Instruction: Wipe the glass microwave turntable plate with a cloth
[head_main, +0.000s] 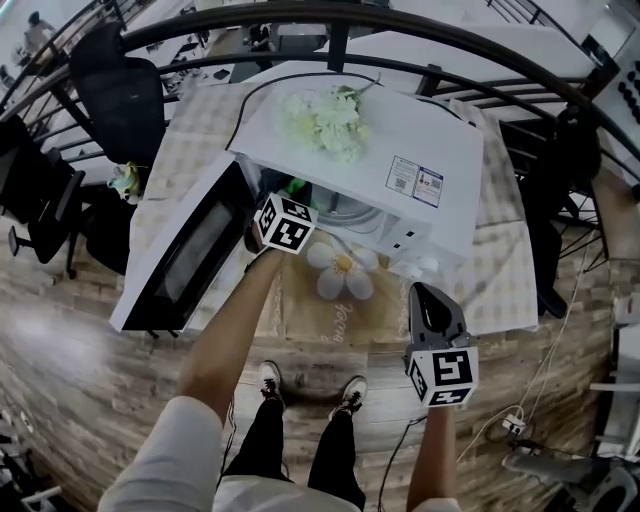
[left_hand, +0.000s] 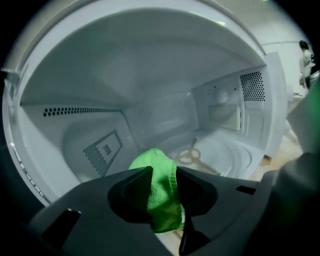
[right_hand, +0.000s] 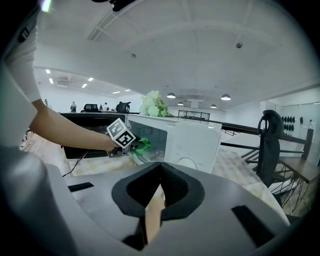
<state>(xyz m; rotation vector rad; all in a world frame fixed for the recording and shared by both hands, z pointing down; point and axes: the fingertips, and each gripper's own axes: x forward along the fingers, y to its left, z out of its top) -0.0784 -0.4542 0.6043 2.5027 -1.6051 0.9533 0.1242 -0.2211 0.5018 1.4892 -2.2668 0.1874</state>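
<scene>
My left gripper (head_main: 281, 221) reaches into the open white microwave (head_main: 400, 160) and is shut on a bright green cloth (left_hand: 161, 191). In the left gripper view the cloth bulges out between the jaws just above the cavity floor. The clear glass turntable plate (left_hand: 227, 156) lies ahead and to the right, with the roller ring (left_hand: 189, 156) showing through it. The cloth hangs short of the plate; I cannot tell whether they touch. My right gripper (head_main: 428, 305) is held off the table's front right, shut with nothing in it, facing the microwave (right_hand: 187, 140).
The microwave door (head_main: 185, 255) swings wide open to the left. White flowers (head_main: 325, 118) lie on top of the oven. A flower-shaped mat (head_main: 343, 268) sits on the table in front of it. Office chairs (head_main: 120, 85) and a railing surround the table.
</scene>
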